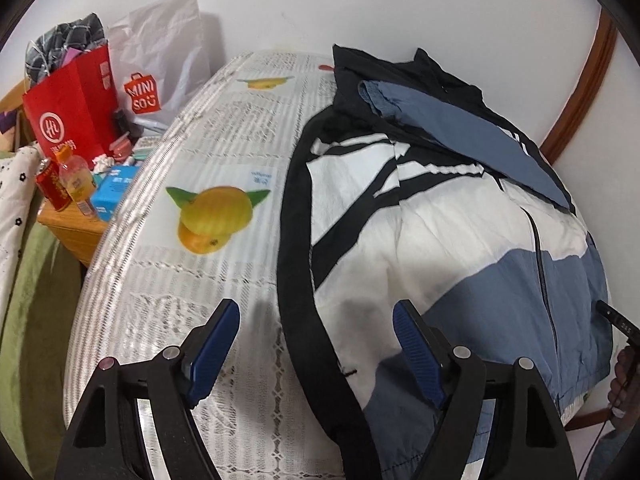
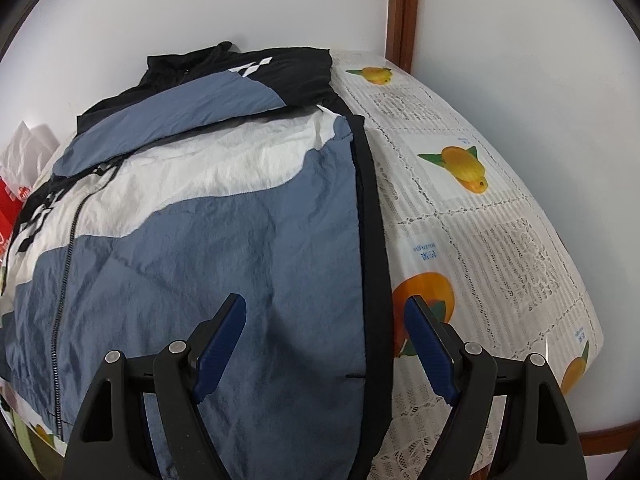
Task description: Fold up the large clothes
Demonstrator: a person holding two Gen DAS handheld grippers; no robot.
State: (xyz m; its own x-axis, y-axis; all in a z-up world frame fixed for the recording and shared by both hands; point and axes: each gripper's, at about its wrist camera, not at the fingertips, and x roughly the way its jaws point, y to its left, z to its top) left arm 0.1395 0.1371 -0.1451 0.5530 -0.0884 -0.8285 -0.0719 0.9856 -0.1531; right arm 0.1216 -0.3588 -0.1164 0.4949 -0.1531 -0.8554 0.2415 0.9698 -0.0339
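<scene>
Right now the jacket (image 1: 460, 232) lies flat on a table with a fruit-print tablecloth (image 1: 208, 152). It is blue, white and black, with the zip side up. Its sleeves look already folded in across the top part, far ahead of both sets of jaws.

The left gripper (image 1: 316, 344) has its jaws wide apart and holds nothing. The black side edge (image 1: 296, 280) of the jacket runs right up between these jaws, from close by to far away. The bare cloth is by the left jaw and the jacket body is by the right jaw.

The right gripper (image 2: 326, 340) also has its jaws wide apart and holds nothing. The other black edge of the jacket (image 2: 376, 240) runs between these jaws too, nearer the right jaw. The blue part sits under the left jaw.

So the jacket's long way points straight ahead from both grippers, and each one is lined up with its own side. Neither looks much nearer. The next move is likely for both to pinch the near hem and carry it forward toward the collar.

A red bag (image 1: 72, 108) and bottles (image 1: 76, 180) stand off past the left jaw of the left gripper.
</scene>
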